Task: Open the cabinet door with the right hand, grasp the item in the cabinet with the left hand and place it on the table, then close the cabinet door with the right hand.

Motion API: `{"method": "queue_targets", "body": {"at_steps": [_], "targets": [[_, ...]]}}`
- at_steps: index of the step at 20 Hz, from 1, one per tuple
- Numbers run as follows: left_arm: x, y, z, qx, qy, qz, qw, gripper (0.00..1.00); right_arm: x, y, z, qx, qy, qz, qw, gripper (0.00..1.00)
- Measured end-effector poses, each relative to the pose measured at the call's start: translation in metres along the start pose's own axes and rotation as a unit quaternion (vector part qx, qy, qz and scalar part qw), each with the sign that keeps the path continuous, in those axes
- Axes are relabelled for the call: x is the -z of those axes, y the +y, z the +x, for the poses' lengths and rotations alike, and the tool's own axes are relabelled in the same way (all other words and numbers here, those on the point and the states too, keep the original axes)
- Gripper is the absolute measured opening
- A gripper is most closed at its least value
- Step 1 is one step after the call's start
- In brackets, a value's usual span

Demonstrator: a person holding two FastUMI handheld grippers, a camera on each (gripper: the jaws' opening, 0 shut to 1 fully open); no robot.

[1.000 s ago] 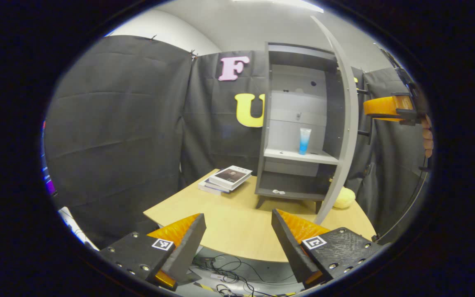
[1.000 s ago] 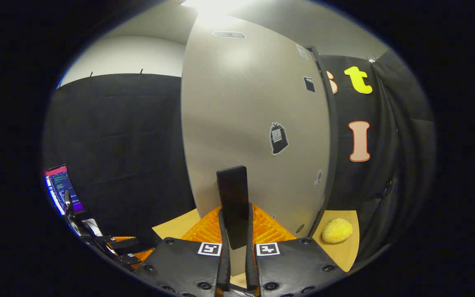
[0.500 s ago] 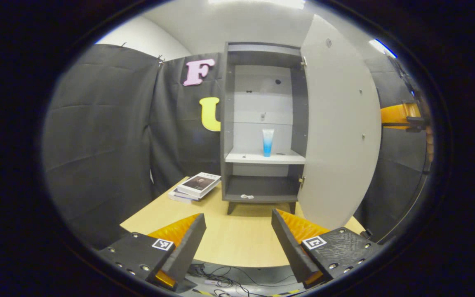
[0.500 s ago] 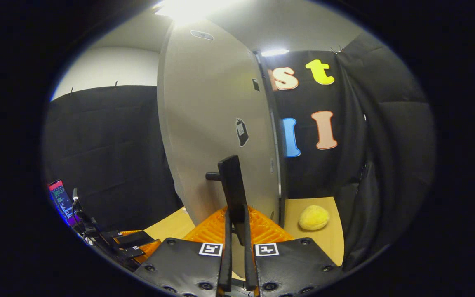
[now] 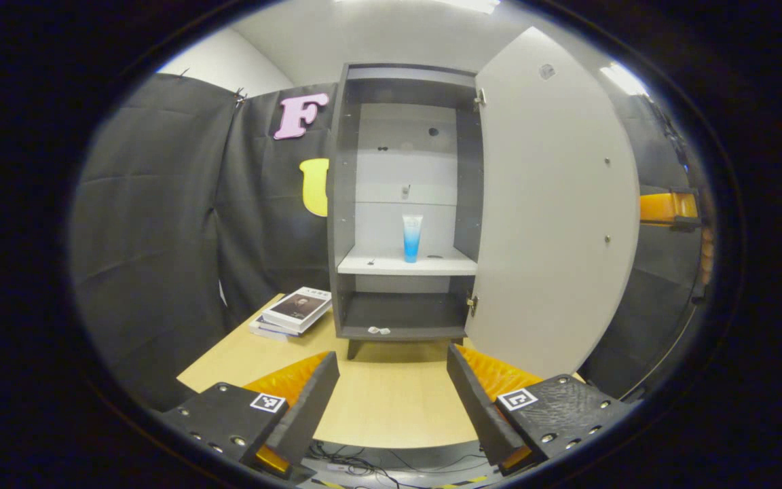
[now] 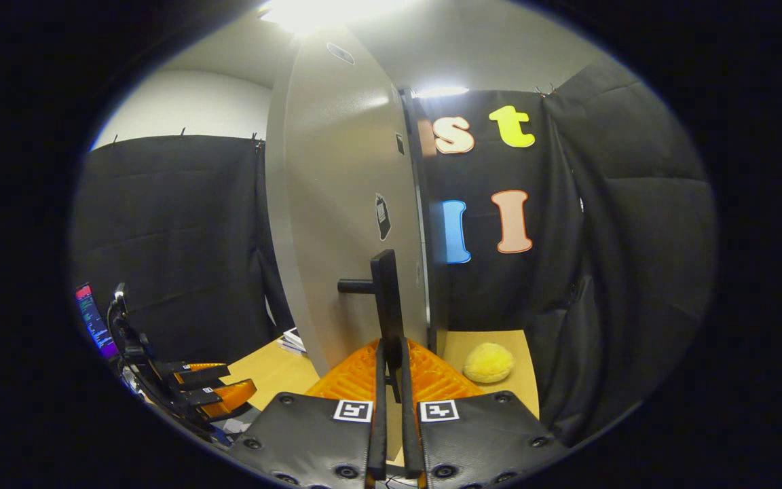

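While the right hand-held gripper pinches the door handle, the left hand-held gripper gapes wide toward the blue tube on the cabinet shelf.

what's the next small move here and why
Probably send the left gripper forward toward the tube on the middle shelf. The door is swung wide, with the right gripper shut on its handle, so the cabinet front is clear. The left gripper is open, over the near edge of the table, far from the tube.
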State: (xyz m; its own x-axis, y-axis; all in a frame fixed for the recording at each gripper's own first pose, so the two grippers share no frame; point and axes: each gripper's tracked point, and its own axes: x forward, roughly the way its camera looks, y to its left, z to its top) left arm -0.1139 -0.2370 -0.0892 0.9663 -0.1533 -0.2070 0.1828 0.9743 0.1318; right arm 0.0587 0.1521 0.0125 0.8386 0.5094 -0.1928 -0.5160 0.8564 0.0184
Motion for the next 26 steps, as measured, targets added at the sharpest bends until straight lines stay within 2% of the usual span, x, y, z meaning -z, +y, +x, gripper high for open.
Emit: {"method": "queue_targets", "body": {"at_steps": [2,3,4,5,6,8,10,12,14,17,20,26], "targets": [[-0.006,0.005,0.011,0.009,-0.001,0.011,1.000,0.98,0.003,0.003,-0.002,0.000,0.004,0.008,1.000,0.10],[-0.009,0.006,0.017,0.013,-0.003,0.014,1.000,0.98,0.003,0.005,-0.004,-0.004,0.008,0.015,1.000,0.01],[-0.011,0.008,0.025,0.017,-0.005,0.016,1.000,0.98,0.005,0.001,-0.004,0.009,0.013,0.016,1.000,0.09],[-0.013,0.008,0.034,0.023,-0.005,0.018,1.000,0.98,0.008,-0.006,-0.009,0.029,0.023,0.004,0.999,0.02],[-0.014,0.011,0.044,0.027,-0.005,0.021,0.999,0.98,0.012,-0.014,-0.017,0.050,0.032,-0.009,0.998,0.08],[-0.018,0.013,0.065,0.044,0.000,0.021,0.999,0.98,0.012,-0.027,-0.027,0.097,0.034,-0.008,0.995,0.08],[-0.028,0.011,0.083,0.078,0.005,0.019,0.997,0.99,0.018,-0.033,-0.030,0.145,0.032,0.048,0.988,0.08],[-0.048,0.022,0.099,0.091,-0.010,0.037,0.995,0.98,0.016,-0.036,-0.028,0.184,0.018,0.099,0.978,0.08],[-0.062,0.030,0.114,0.108,-0.018,0.043,0.993,0.98,0.009,-0.046,-0.029,0.233,-0.006,0.118,0.965,0.08],[-0.078,0.034,0.136,0.144,-0.032,0.034,0.988,0.97,0.006,-0.058,-0.034,0.283,-0.027,0.092,0.954,0.08],[-0.093,0.041,0.155,0.159,-0.038,0.030,0.986,0.98,-0.002,-0.077,-0.045,0.329,-0.030,0.046,0.943,0.08],[-0.120,0.048,0.201,0.165,-0.053,0.034,0.984,0.98,-0.003,-0.083,-0.035,0.343,-0.037,0.044,0.938,0.08]]}}
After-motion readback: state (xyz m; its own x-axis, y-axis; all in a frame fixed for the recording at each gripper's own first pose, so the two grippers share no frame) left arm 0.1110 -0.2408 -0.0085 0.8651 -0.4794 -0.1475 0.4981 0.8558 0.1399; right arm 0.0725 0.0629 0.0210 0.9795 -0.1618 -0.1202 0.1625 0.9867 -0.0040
